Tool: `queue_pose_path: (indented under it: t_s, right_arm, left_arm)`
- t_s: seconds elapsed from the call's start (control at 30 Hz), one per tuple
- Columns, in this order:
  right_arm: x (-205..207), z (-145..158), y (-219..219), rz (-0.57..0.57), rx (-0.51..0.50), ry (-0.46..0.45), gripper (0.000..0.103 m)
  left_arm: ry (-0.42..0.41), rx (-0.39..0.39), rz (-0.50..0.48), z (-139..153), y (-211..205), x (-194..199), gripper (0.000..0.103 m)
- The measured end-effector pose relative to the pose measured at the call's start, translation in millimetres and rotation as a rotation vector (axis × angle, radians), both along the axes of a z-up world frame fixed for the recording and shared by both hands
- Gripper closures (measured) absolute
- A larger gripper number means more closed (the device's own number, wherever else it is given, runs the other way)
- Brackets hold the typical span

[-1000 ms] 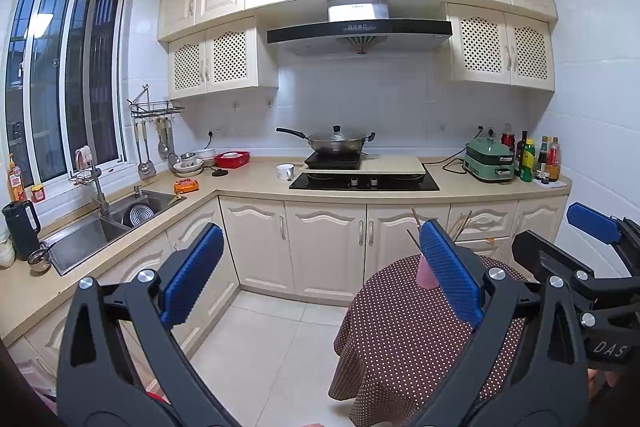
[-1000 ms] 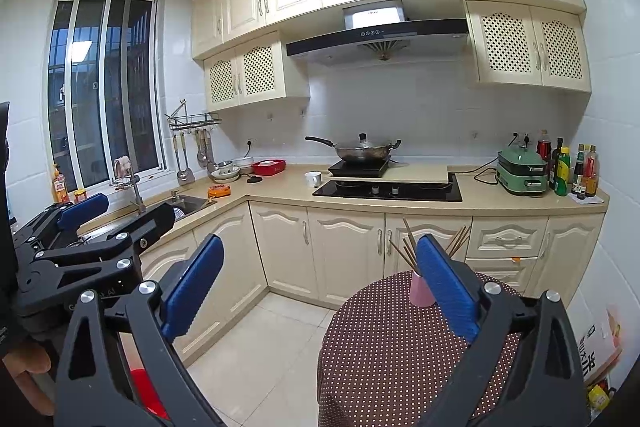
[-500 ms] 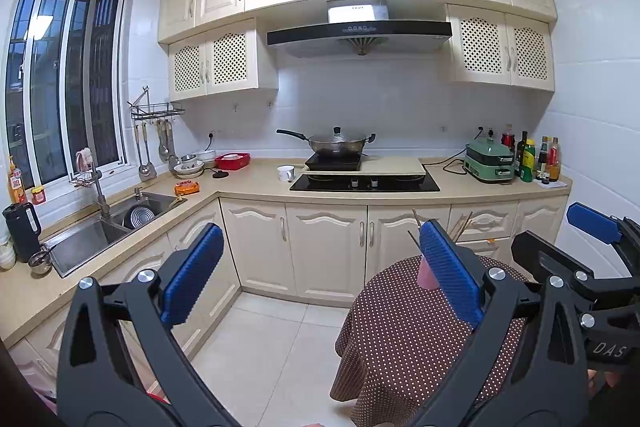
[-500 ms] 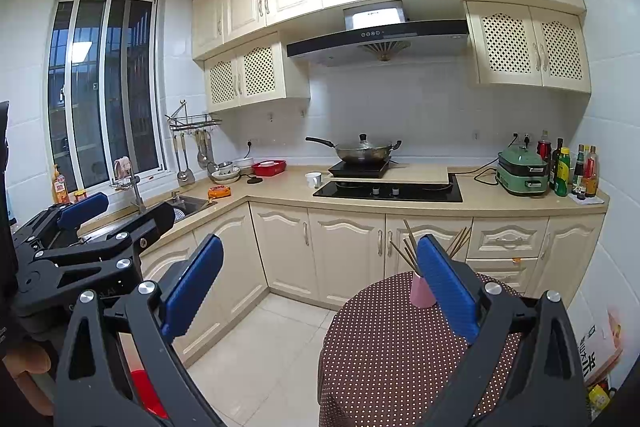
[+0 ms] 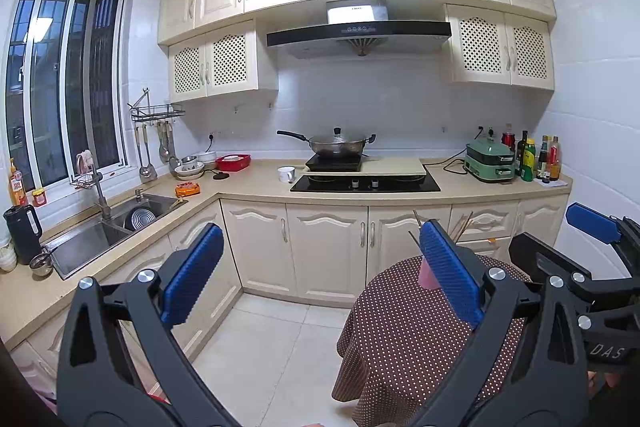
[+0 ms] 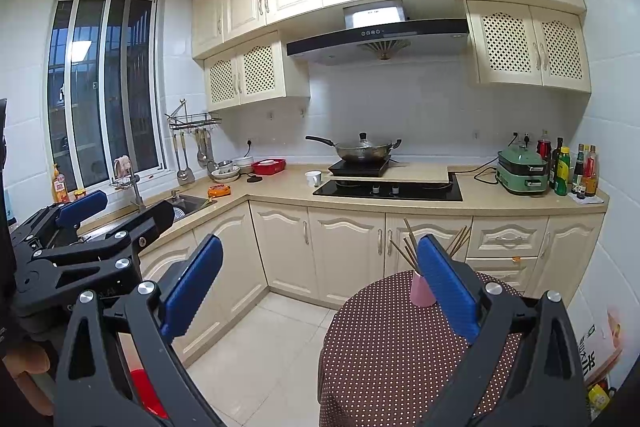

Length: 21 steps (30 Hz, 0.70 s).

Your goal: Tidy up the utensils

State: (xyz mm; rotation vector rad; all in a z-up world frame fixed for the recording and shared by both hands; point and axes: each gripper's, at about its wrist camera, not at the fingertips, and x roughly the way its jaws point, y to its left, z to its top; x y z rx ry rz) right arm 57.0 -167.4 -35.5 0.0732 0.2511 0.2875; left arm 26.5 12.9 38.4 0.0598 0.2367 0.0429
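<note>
A pink cup [image 6: 421, 291] holding several wooden chopsticks [image 6: 408, 249] stands on a round table with a brown dotted cloth [image 6: 392, 347]. In the left wrist view the same pink cup [image 5: 425, 274] is mostly hidden behind a blue pad, on the table [image 5: 400, 339]. My left gripper [image 5: 320, 275] is open and empty, held above the floor in front of the table. My right gripper [image 6: 318, 277] is open and empty too, at a similar height. Each gripper shows at the edge of the other's view.
An L-shaped counter [image 5: 256, 181] carries a sink [image 5: 100, 231], a wok on a hob [image 5: 336, 145], a white mug [image 5: 286, 174], a green cooker [image 5: 490, 161] and bottles [image 5: 540, 157]. Ladles hang from a wall rack [image 5: 154, 139]. The tiled floor [image 5: 276, 343] lies between the cabinets and the table.
</note>
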Motion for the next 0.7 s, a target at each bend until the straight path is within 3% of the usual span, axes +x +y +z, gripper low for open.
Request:
queue_pose_path:
  t_s: [0.7]
  right_arm:
    - [3.4, -1.6, -1.4, -0.004, 0.003, 0.006, 0.008]
  left_arm:
    - [0.0, 0.003, -0.001, 1.5, 3.3, 2.3, 0.006]
